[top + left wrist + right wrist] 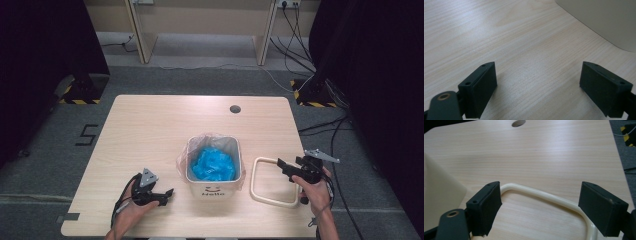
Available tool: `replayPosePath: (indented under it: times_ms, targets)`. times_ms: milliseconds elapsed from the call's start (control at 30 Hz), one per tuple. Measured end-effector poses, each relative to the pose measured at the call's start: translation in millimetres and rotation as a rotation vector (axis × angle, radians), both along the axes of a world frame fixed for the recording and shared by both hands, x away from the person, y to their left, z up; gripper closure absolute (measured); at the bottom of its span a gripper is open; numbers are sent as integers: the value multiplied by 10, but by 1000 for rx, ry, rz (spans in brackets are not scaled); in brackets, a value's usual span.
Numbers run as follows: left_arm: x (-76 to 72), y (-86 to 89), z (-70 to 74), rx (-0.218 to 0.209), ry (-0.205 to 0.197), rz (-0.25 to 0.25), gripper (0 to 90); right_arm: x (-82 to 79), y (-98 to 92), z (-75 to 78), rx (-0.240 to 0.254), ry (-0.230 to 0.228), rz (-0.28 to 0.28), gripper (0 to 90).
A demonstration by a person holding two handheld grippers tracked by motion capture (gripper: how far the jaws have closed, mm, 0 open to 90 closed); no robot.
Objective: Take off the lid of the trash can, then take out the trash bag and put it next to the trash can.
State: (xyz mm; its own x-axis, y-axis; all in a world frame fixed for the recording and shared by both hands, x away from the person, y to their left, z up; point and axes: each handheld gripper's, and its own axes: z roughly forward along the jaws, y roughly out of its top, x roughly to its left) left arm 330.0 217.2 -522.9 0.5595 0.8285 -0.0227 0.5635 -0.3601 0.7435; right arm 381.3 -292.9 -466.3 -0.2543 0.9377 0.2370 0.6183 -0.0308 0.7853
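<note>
A cream bin [214, 189] lined with a clear bag stands at the middle of the table, with crumpled blue plastic [213, 164] inside. A cream rectangular ring [253, 182] lies flat on the table to its right. My right gripper [283, 167] hovers just above the ring's right part, open; in the right gripper view the ring [544, 195] runs below and between the jaws of the right gripper [539, 206], untouched. My left gripper [167, 196] rests open left of the bin, and the left gripper [539, 85] has only bare wood between its jaws.
The wooden table [150, 130] has a round cable hole [235, 109] near its far edge. The bin's wall [604, 20] stands close ahead of the left gripper. Cables and dark stands surround the table on the floor.
</note>
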Motion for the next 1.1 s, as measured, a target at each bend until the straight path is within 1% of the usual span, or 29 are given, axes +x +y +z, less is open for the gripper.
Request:
replayPosePath:
  times_ms: [100,267,433,467,900,1100]
  targets:
    - [0,0,0,1,0,0,131,-11,62,30,16,0,11,179]
    - [0,0,0,0,0,0,131,-34,181,60,2,0,61,172]
    - [0,0,0,0,0,0,131,-55,310,91,13,1,102,170]
    - [0,0,0,0,0,0,131,-65,359,105,13,-2,117,169]
    - [0,0,0,-1,0,0,131,-86,533,183,27,-14,161,170]
    - [-6,8,0,-6,-1,-8,137,-72,626,244,23,-28,184,170]
